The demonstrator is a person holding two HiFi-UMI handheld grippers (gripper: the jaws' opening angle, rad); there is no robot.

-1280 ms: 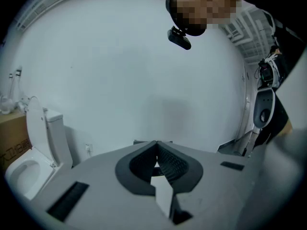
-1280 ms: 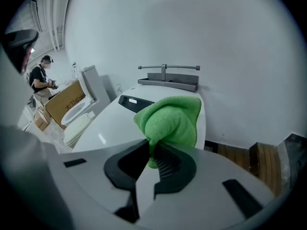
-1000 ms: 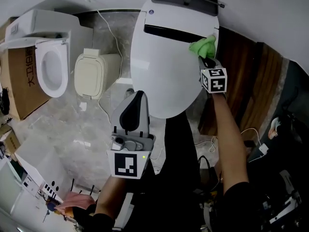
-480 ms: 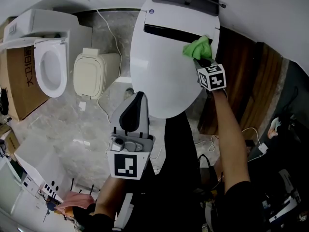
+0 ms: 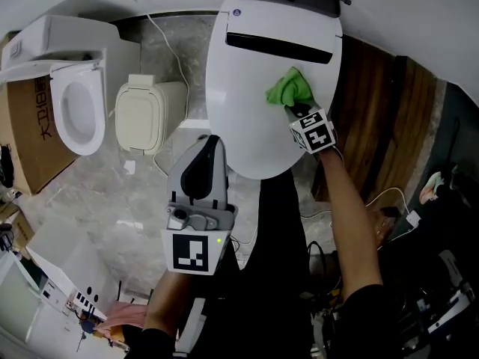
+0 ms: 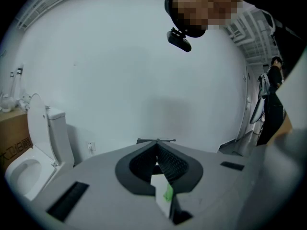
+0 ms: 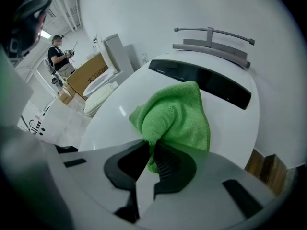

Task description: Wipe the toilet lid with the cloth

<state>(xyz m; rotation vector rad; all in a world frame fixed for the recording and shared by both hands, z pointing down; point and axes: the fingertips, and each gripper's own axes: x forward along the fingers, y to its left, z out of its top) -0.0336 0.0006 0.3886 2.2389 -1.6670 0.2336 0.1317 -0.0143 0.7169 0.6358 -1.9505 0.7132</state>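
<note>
Now the green cloth (image 5: 290,90) lies bunched on the toilet lid (image 5: 239,118), toward 2 o'clock of its centre, pinched tight in the right tongs (image 5: 294,108) at its 5 o'clock edge. Most bare lid lies toward 8 o'clock, along its 12-to-6 axis. Left tongs (image 5: 210,145), closed on nothing, hover by the 7 o'clock rim.
</note>
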